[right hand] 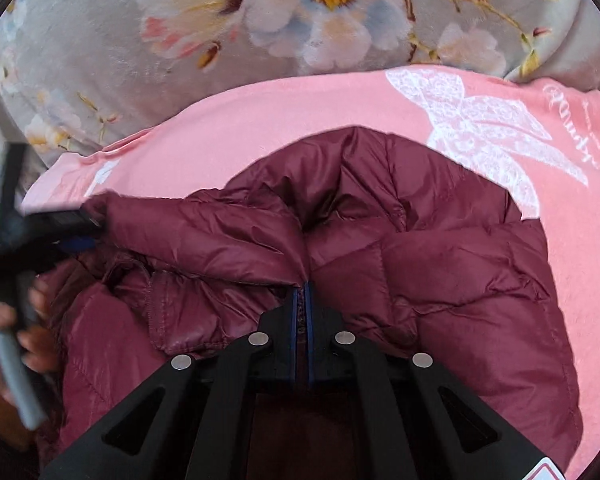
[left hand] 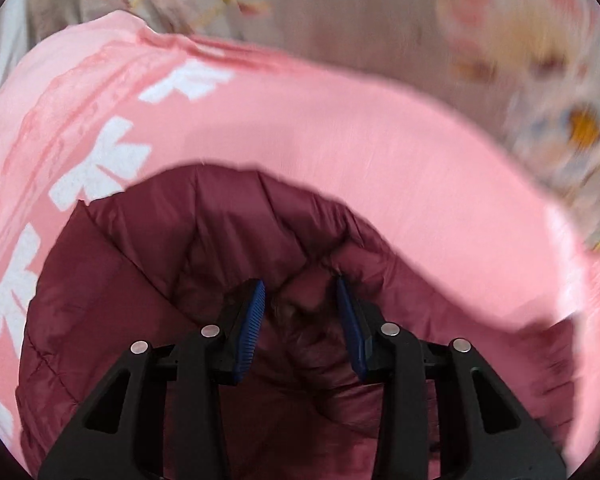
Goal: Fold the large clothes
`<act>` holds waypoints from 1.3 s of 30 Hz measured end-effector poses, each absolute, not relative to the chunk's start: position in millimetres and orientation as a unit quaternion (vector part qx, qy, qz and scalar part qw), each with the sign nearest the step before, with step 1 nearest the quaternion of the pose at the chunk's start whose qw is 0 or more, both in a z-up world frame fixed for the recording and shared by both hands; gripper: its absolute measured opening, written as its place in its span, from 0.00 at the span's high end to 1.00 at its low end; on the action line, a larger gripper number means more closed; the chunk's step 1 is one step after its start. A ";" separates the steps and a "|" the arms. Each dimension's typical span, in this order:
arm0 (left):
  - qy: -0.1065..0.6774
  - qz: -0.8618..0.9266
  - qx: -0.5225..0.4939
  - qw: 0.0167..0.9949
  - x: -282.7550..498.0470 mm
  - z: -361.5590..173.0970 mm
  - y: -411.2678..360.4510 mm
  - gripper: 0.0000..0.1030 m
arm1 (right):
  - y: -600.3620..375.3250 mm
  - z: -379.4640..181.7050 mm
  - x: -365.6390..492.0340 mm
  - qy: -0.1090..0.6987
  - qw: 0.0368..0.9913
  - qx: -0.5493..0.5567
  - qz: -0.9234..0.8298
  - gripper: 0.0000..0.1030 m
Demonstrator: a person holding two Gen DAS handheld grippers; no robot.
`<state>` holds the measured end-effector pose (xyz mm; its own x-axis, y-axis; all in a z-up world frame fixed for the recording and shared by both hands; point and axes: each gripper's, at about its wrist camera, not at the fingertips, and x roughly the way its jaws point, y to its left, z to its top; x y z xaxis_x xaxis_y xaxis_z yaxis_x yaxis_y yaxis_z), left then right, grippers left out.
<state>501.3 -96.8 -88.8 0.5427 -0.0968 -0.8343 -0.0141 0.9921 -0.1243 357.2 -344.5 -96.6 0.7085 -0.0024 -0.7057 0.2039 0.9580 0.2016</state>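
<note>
In your left wrist view, the left gripper (left hand: 300,280) has its blue-padded fingers (left hand: 252,328) standing apart at a moderate gap. The maroon puffer jacket (left hand: 160,264) fills the lower middle of the frame, and a bunched fold of it sits between the fingers, though neither pad visibly presses it. Around the jacket, from the left edge over the top to the right, runs a pink cloth (left hand: 340,140) with white printed shapes at the left. A floral blanket (left hand: 540,60) shows blurred at the upper right.

In your right wrist view, your left hand (right hand: 4,320) grips its tool's handle at the far left edge, with that gripper's tip against the jacket's left side. The jacket (right hand: 440,272) spreads across the centre and lower right, lying on the pink cloth (right hand: 280,120). Your right gripper (right hand: 303,292) has its fingers (right hand: 309,320) drawn nearly together, pinching a thin edge of the jacket at lower centre. The floral blanket (right hand: 100,40) covers the top.
</note>
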 end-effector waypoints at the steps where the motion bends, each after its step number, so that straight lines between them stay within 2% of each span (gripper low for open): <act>1: 0.481 -0.020 -0.044 0.875 501.8 -97.3 -100.1 0.65 | -342.6 -91.5 355.1 0.371 0.917 0.135 -0.058 0.93; 2: 0.476 -0.019 -0.039 0.879 500.4 -100.2 -101.1 0.65 | -341.8 -85.9 353.0 0.361 0.921 0.137 -0.060 0.89; 5: 0.460 -0.017 -0.022 0.887 494.4 -102.7 -106.0 0.65 | -324.9 -57.4 340.3 0.298 0.944 0.124 -0.067 0.89; 7: 0.451 -0.017 -0.021 0.892 490.5 -104.8 -105.7 0.65 | -315.1 -46.3 344.5 0.285 0.949 0.123 -0.059 0.89; 10: 0.443 -0.015 -0.013 0.896 487.5 -106.1 -106.5 0.65 | -307.0 -50.5 376.8 0.315 0.940 0.119 -0.054 0.89; 14: 0.436 -0.017 -0.013 0.900 483.5 -106.4 -105.8 0.65 | -313.0 -81.8 403.7 0.371 0.916 0.131 -0.080 0.99; 16: 0.433 -0.018 -0.015 0.901 483.8 -107.2 -104.4 0.65 | -315.4 -96.7 406.4 0.382 0.910 0.132 -0.090 1.00; 39: 0.425 -0.012 0.004 0.905 480.9 -111.9 -105.8 0.65 | -303.3 -108.0 417.0 0.397 0.906 0.085 -0.117 1.00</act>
<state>480.9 -105.8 -111.9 0.6389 -0.0170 -0.7691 0.0246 0.9997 -0.0016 417.0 -303.3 -108.0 0.6574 -0.1443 -0.7396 0.2790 0.9584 0.0611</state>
